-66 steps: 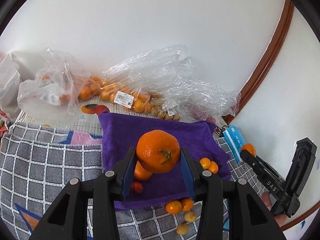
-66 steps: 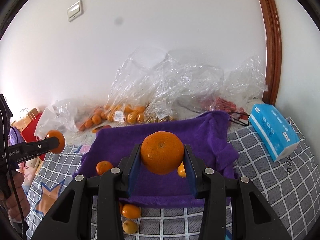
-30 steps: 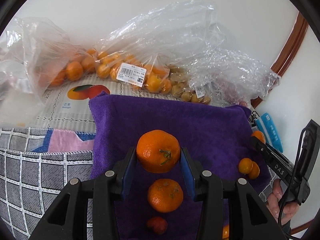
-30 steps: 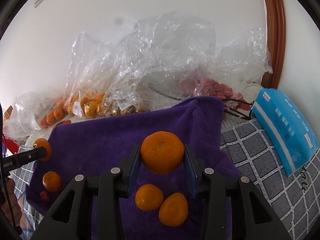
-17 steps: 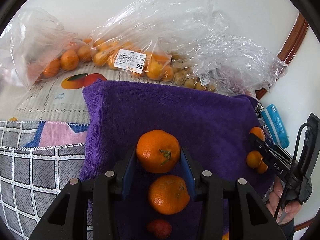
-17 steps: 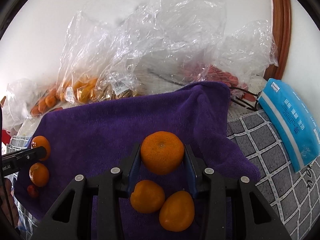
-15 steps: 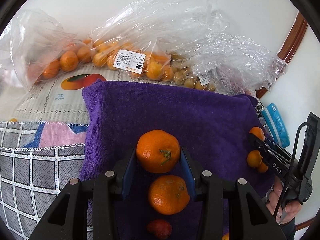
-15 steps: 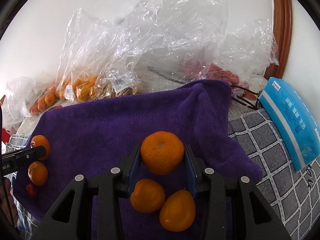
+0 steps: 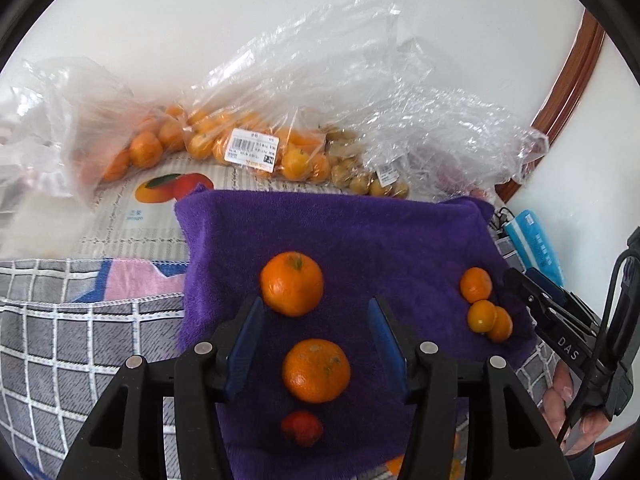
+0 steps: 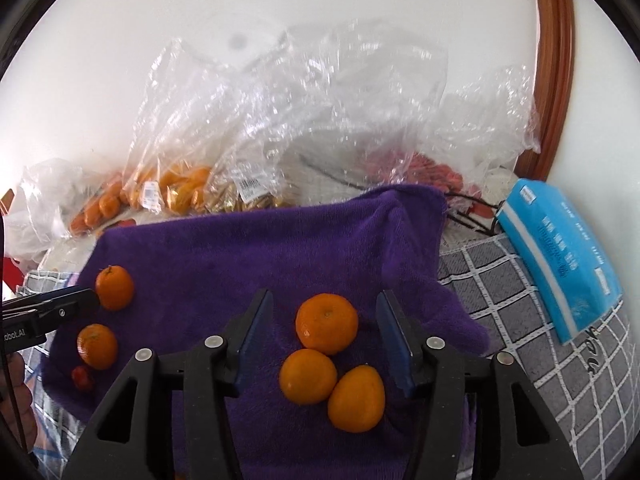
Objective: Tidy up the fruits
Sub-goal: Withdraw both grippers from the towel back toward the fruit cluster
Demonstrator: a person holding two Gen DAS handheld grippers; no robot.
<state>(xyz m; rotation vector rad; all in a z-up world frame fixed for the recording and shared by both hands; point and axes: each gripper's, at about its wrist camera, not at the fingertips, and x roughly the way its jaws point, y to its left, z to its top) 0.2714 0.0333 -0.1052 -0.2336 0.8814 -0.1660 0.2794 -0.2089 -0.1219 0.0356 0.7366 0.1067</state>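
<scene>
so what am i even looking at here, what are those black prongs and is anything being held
There is no robot: a person holds a two-finger tool in each hand, with a fisheye camera on each looking along its jaws. The black prongs with blue pads at the bottom of each picture are those jaws.

One picture comes from the left gripper, the other from the right gripper. In the left view you can also see the right tool at the edge, with the person's hand around it.

Both sets of jaws have just been opening and hold nothing. An orange lies on the purple towel ahead of the left jaws, and another orange lies between the right ones, untouched. More oranges and a small red fruit lie on the towel. Behind are plastic bags of fruit and a blue tissue pack.
</scene>
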